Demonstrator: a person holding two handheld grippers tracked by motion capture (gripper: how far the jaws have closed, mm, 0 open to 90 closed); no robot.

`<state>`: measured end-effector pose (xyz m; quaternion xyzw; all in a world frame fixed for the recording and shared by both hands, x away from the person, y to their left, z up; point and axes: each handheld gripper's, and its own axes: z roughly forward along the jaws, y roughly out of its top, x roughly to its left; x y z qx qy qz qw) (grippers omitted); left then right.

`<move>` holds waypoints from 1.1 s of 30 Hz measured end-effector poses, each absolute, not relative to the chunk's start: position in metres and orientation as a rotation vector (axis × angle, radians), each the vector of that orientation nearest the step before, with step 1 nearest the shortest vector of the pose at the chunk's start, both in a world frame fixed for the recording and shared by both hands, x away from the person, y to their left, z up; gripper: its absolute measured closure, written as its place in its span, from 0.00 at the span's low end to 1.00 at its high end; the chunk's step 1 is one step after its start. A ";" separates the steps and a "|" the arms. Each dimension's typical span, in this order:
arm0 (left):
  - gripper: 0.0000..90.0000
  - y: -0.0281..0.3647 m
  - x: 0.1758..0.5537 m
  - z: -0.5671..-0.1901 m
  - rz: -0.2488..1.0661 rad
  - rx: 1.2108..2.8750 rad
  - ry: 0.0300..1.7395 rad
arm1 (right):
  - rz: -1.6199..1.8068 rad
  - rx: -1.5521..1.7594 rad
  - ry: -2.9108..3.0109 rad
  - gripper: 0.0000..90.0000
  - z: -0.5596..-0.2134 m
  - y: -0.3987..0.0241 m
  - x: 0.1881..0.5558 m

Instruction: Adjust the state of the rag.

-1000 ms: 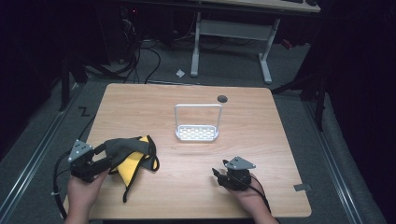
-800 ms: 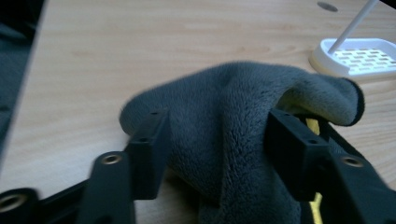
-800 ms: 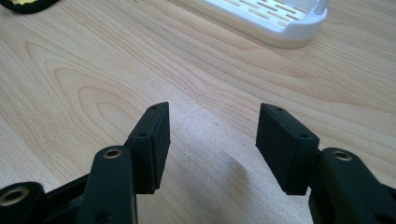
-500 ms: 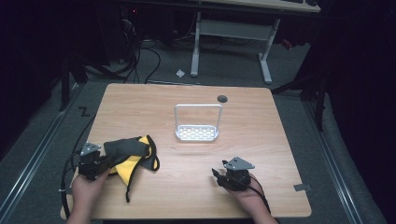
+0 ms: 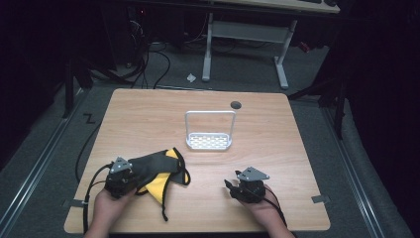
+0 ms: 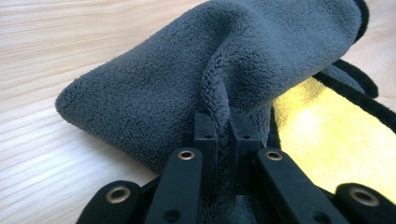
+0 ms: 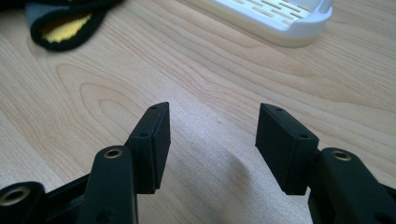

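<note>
Cloth [image 5: 154, 173], grey fleece with a yellow inner face and black edging, lies crumpled at the near left of the tabletop [image 5: 277, 144], and we have it by its near-left corner. Our left tool [image 6: 223, 126] has just been closing, and in the left gripper view its pads are clenched on a pinched ridge of the grey fleece. From that pinch the cloth runs away to the right and slightly forward, toward the white rack [image 5: 209, 133] standing mid-tabletop, so its long axis points from our left hand toward the centre. Our right tool [image 7: 212, 140] rests low over bare wood at the near right, jaws released and holding nothing. It sits well apart from the cloth, whose free yellow end and trailing black loop lie to its left. We judge the left hand is the one placed to lift or drag; the right would need to cross leftward to catch the free end.
</note>
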<state>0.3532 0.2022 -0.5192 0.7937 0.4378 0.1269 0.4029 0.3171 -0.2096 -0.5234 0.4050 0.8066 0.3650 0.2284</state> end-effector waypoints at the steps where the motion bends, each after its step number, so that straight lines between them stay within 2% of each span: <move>1: 0.93 0.197 0.352 -0.519 0.314 2.018 1.086 | 1.005 1.115 2.221 0.51 -0.523 -0.210 0.317; 10: 0.93 0.158 0.340 -0.521 0.214 2.054 0.950 | 1.007 1.112 2.223 0.50 -0.523 -0.209 0.317; 25: 0.92 0.097 0.335 -0.525 0.148 2.042 0.835 | 1.011 1.090 2.230 0.50 -0.522 -0.205 0.314; 27: 0.87 0.096 0.334 -0.521 0.137 2.036 0.837 | 1.010 1.092 2.228 0.51 -0.522 -0.206 0.314; 30: 0.67 0.097 0.332 -0.513 0.145 2.027 0.832 | 1.015 1.103 2.224 0.51 -0.521 -0.208 0.313; 32: 0.58 0.095 0.329 -0.504 0.176 2.015 0.812 | 1.016 1.106 2.218 0.51 -0.521 -0.209 0.313; 33: 0.58 0.093 0.328 -0.500 0.190 2.012 0.798 | 1.016 1.106 2.218 0.51 -0.521 -0.209 0.313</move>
